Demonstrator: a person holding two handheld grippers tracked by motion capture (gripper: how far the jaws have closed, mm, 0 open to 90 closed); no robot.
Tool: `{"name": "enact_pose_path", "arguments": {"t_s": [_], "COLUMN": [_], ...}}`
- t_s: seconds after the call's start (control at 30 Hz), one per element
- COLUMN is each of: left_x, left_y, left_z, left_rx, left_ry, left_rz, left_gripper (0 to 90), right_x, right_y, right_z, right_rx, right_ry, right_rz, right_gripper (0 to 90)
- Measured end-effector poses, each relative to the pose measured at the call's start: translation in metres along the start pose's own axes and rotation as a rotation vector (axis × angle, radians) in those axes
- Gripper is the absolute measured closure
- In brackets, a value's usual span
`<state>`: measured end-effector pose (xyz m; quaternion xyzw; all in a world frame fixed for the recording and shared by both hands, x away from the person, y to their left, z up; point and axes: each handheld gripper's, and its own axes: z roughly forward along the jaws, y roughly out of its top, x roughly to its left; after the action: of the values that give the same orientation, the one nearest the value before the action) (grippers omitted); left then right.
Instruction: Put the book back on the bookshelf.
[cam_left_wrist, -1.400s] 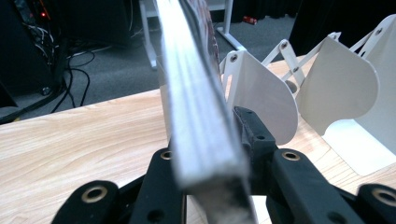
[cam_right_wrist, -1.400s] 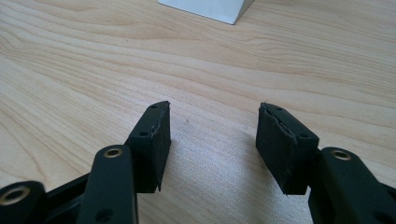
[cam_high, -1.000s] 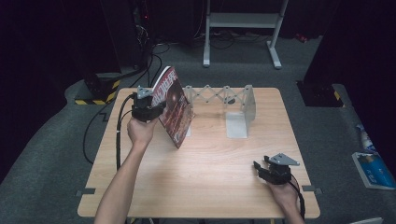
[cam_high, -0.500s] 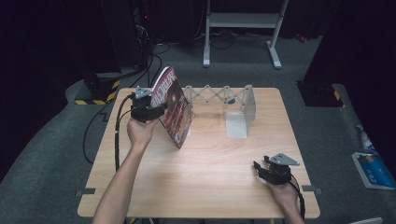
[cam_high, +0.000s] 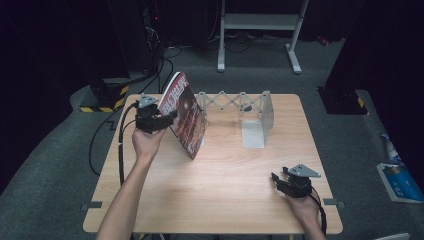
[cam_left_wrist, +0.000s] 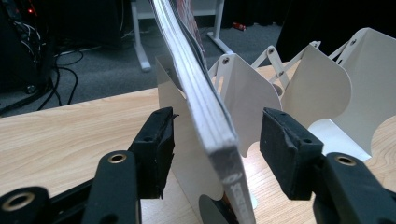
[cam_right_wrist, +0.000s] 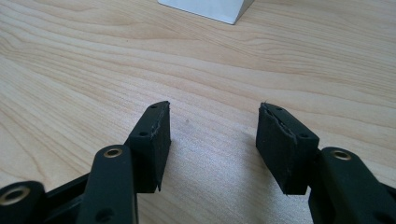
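Book stands tilted at the left end of the white rack, leaning on its first divider at the far left of the table. Left claw has just been opening: jaws straddle the book's edge, pads clear of it, grip released. Right claw rests open and empty near the right front corner. Recommendation: withdraw the left claw straight back, touching neither cover, lest the leaning book topple.
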<state>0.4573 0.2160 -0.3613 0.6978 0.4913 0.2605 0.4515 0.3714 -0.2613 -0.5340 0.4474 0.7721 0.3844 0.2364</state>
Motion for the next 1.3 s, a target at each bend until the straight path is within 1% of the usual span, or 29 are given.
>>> {"name": "enact_pose_path", "arguments": {"t_s": [0.2, 0.47, 0.83, 1.13, 1.23, 1.3], "left_x": [0.003, 0.009, 0.011, 0.015, 0.016, 0.016], "left_y": [-0.001, -0.005, -0.008, -0.011, -0.012, -0.013], "left_z": [-0.006, -0.015, -0.023, -0.03, -0.032, -0.033], "left_rx": [-0.012, -0.04, -0.049, -0.065, -0.067, -0.069], "left_ry": [-0.008, -0.025, -0.034, -0.045, -0.062, -0.065], "left_rz": [0.001, -0.026, -0.03, -0.045, -0.06, -0.063], "left_gripper": [41.7, 40.3, 38.7, 38.0, 37.6, 37.5], "right_x": [0.0, 0.0, 0.0, 0.0, 0.0, 0.0], "right_y": [0.0, 0.0, 0.0, 0.0, 0.0, 0.0], "right_z": [0.0, 0.0, 0.0, 0.0, 0.0, 0.0], "right_rx": [0.0, 0.001, 0.001, -0.001, 0.0, -0.001], "right_ry": [0.0, -0.001, -0.002, -0.002, -0.002, -0.001], "right_rz": [0.0, -0.002, -0.001, -0.001, -0.002, -0.001], "right_gripper": [45.0, 44.6, 44.6, 44.5, 44.5, 44.5]}}
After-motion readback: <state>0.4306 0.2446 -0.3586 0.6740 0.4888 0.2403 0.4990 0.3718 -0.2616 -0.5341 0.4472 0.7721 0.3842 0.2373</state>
